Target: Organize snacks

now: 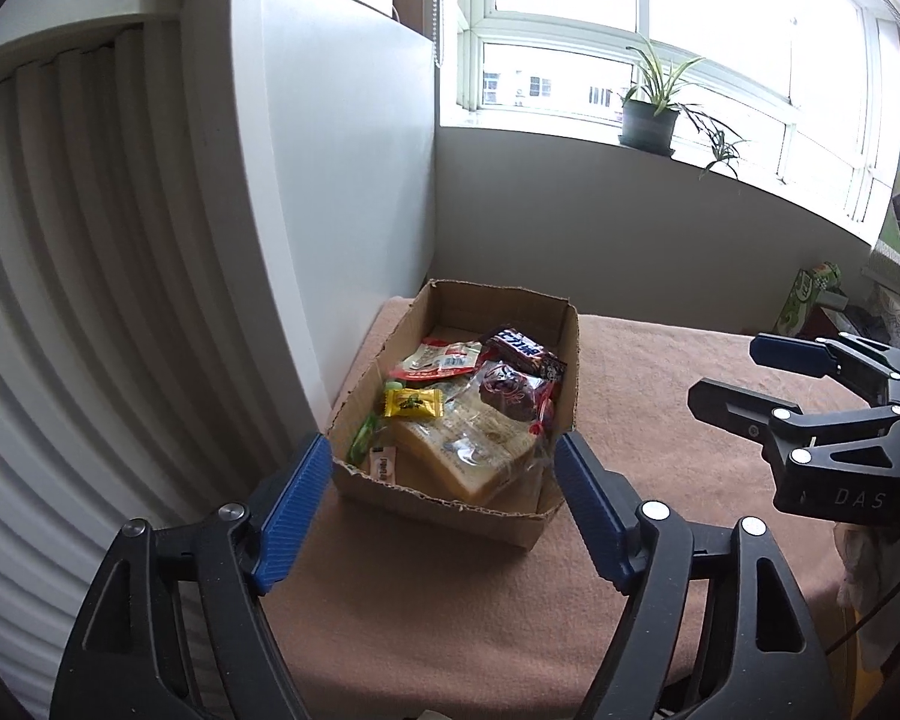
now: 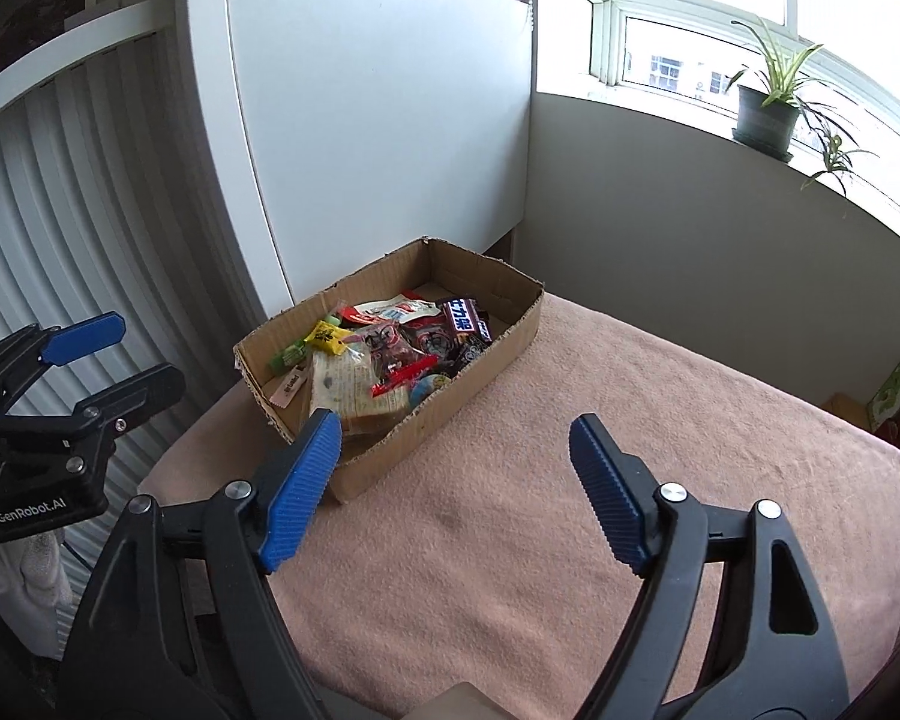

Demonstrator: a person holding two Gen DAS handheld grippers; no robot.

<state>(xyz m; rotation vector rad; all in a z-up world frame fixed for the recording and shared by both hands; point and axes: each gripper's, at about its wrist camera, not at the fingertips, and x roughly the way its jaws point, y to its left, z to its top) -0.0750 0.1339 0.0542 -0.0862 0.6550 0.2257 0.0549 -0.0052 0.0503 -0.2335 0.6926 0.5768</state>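
- Both grippers hang empty above the pink cloth-covered table [image 2: 570, 420], jaws spread wide, pads touching nothing.
- Ahead of the left gripper [image 1: 444, 504] sits the open brown cardboard box [image 1: 561, 360] of wrapped snacks [image 1: 474, 408], its long axis running away from the jaws.
- From the right gripper [image 2: 456, 480] the box lies ahead and leftward; the left looks nearer.

Seen from the left wrist, above and close behind the cardboard box [image 1: 543, 516], facing down and forward toward the far window [image 1: 660, 30], the other gripper [image 1: 750, 384] at the right edge. From the right wrist, set farther right and a little farther back, angled left across the pink cloth [image 2: 570, 420]. Shared by both: box, cloth, white cabinet [image 2: 378, 120], potted plant [image 2: 765, 117].
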